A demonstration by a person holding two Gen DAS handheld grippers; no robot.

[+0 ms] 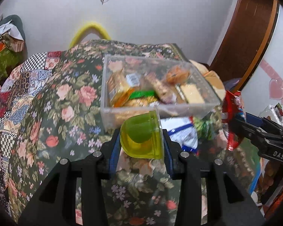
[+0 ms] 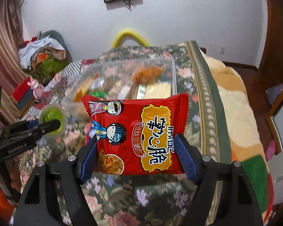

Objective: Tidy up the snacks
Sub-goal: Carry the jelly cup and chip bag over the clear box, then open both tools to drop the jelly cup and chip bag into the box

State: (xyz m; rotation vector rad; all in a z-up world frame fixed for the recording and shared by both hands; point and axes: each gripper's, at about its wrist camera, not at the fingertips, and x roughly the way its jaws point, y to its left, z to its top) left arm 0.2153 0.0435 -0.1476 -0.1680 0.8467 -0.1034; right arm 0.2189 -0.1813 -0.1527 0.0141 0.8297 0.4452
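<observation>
My left gripper [image 1: 141, 141] is shut on a green jelly cup [image 1: 142, 136], held tipped on its side just in front of the clear plastic box [image 1: 107, 111]. The box holds several wrapped snacks [image 1: 152, 88]. My right gripper [image 2: 136, 146] is shut on a red crispy-noodle packet [image 2: 137, 133], held upright above the table, in front of the same box [image 2: 173, 71]. In the left wrist view the right gripper [image 1: 254, 131] shows at the right with the red packet [image 1: 233, 113]. In the right wrist view the left gripper [image 2: 52, 125] and jelly cup [image 2: 51, 116] show at the left.
The table has a floral cloth [image 1: 66, 101] under glass. A blue-and-white packet [image 1: 181, 133] and a green packet [image 1: 205, 128] lie right of the jelly cup. A blanket [image 2: 235, 101] lies past the table's right edge. Clothes are piled [image 2: 41, 54] at the far left.
</observation>
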